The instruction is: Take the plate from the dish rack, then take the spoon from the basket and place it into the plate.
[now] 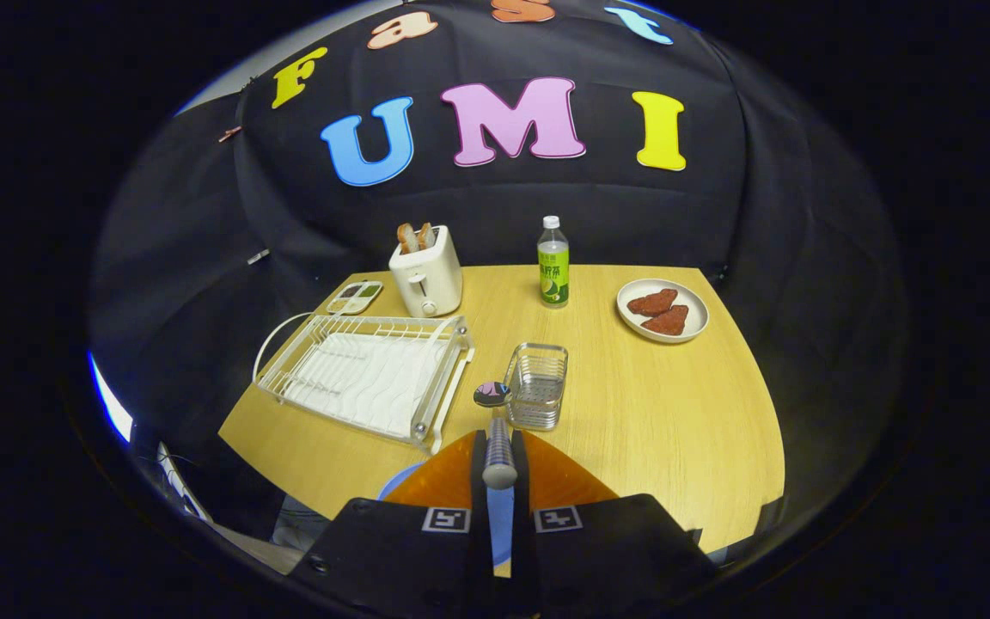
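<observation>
- Gripper (499, 464) sat nearest the lens, both fingers clenched on the spoon (498, 430) handle; you held the spoon pointing forward, its bowl out ahead of the fingertips.
- Spoon bowl hung just beside the wire basket (536, 386), near the tabletop's front edge. Looks like you had it lifted clear of the basket, which appeared empty.
- Blue plate (405, 481) lay under the fingers at the front edge, mostly hidden by them. My read: plate step was done, and you were carrying the spoon back over it.
- Grip was at the handle end, likely so the bowl could go down onto the plate first.
- Dish rack (370, 378) stood toward the left edge of the tabletop (675, 413), no dishes in it, which fits the plate already being out.
- Toaster (426, 275) stood at the back edge with bread slices in its slots; a small tray (356, 297) just left of it.
- Bottle (553, 262) stood upright mid back edge, well apart from your work area.
- White plate (663, 310) in the back right corner held two reddish-brown pieces of food; not your target.
- Next move, as I judge it: lower over the blue plate, then release.
</observation>
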{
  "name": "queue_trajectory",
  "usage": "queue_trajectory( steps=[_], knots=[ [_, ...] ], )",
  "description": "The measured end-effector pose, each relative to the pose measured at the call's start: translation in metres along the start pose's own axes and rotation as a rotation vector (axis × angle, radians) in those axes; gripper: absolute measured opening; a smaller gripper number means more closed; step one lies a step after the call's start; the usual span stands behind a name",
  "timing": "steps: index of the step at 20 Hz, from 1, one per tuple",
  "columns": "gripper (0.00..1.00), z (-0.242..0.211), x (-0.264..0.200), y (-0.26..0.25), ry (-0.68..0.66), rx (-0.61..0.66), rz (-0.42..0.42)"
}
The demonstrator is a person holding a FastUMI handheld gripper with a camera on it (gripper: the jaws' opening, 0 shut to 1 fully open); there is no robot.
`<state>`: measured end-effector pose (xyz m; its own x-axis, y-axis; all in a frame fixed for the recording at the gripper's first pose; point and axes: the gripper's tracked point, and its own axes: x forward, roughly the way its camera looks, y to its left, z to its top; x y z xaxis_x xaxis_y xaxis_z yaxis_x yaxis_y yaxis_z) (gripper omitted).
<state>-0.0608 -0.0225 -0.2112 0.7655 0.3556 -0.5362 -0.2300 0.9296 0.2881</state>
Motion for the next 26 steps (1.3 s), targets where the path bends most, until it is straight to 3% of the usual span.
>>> queue_trajectory(
  steps=[4, 9, 17, 26],
  knots=[
    [0.12, -0.054, -0.009, 0.032, 0.073, -0.014, 0.047],
    [0.12, -0.106, 0.011, 0.050, 0.155, -0.083, 0.079],
    [0.12, -0.136, 0.044, 0.051, 0.207, -0.176, 0.090],
    [0.15, -0.171, 0.057, 0.030, 0.327, -0.150, 0.047]
  ],
)
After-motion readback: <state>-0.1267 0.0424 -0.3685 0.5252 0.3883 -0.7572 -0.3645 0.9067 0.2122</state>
